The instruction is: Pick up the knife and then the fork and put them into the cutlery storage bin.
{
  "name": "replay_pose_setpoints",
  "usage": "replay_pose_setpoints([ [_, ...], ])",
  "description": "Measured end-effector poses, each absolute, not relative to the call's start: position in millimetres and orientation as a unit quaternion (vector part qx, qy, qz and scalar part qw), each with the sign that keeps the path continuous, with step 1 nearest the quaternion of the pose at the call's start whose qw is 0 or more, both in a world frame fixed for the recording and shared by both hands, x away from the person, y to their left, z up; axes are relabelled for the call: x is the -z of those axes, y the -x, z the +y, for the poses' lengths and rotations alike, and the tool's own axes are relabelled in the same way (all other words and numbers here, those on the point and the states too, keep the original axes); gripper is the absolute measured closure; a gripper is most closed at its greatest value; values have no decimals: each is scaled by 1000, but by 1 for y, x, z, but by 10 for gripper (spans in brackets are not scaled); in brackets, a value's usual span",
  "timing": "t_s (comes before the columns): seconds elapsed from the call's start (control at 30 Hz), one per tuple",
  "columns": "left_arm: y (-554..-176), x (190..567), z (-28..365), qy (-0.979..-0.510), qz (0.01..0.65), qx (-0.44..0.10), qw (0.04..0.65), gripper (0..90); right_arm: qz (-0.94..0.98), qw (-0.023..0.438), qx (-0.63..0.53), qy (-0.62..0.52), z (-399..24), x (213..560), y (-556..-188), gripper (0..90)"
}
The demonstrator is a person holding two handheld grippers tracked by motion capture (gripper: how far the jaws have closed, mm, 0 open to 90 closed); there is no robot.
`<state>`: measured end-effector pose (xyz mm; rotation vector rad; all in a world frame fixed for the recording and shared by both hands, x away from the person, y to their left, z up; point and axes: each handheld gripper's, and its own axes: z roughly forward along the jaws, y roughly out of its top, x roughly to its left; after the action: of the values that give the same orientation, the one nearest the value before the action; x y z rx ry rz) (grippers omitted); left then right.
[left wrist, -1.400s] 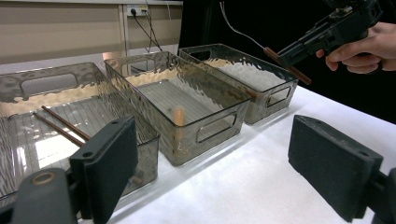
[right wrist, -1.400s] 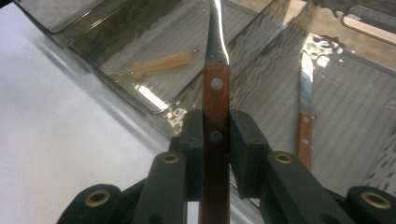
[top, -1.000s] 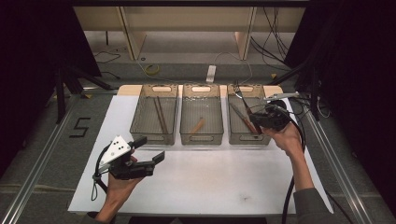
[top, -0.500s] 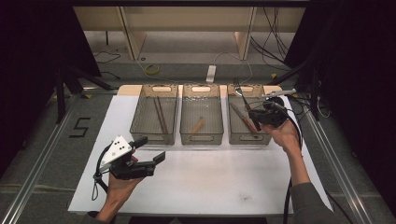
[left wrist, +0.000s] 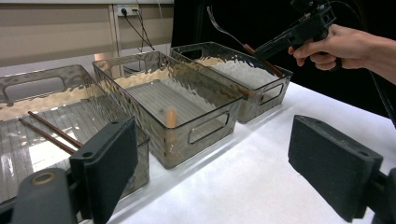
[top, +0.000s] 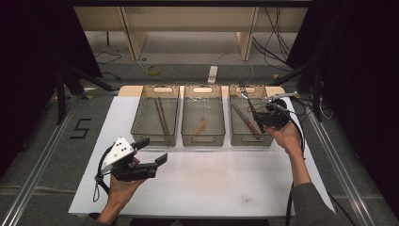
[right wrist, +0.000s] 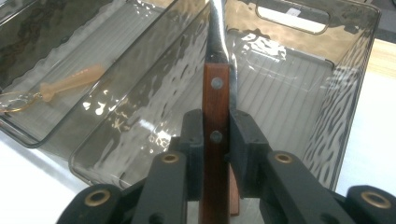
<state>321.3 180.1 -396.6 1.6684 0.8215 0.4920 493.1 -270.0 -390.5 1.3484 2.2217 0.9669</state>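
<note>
Jaws of the left gripper stand wide apart with nothing between them, low over the white table at the near left, unmoved from a second ago. Farther off, the right gripper stays clamped on the wooden handle of a fork, whose metal end rises tilted over the right basket; hand and fork have shifted slightly toward that basket's far end since the earlier pictures. Inside the right basket lies a knife, the middle basket holds a wooden-handled utensil, and the left basket holds chopsticks.
</note>
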Motion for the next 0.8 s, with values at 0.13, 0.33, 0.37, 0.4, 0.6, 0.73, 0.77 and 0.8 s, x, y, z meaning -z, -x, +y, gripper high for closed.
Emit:
replay_pose_setpoints([
  [0.13, -321, 397, 179, -714, 348, -210, 570, 153, 786, 182, -341, -481, -271, 392, -494, 767],
  [0.33, -321, 397, 179, -713, 349, -210, 571, 153, 788, 181, -337, -483, -272, 395, -494, 767],
  [0.37, -321, 397, 179, -713, 349, -210, 571, 153, 788, 181, -336, -483, -272, 396, -495, 767],
  [0.4, -321, 397, 179, -713, 349, -210, 570, 153, 789, 180, -334, -483, -271, 397, -495, 767],
  [0.6, -321, 397, 179, -712, 349, -211, 571, 153, 792, 177, -326, -486, -271, 402, -496, 767],
  [0.73, -321, 397, 179, -713, 350, -211, 570, 153, 794, 178, -321, -485, -270, 403, -497, 767],
  [0.77, -321, 397, 179, -713, 350, -211, 570, 153, 795, 178, -319, -484, -270, 404, -497, 766],
  [0.8, -321, 397, 179, -713, 350, -211, 570, 153, 795, 178, -318, -484, -270, 404, -497, 766],
])
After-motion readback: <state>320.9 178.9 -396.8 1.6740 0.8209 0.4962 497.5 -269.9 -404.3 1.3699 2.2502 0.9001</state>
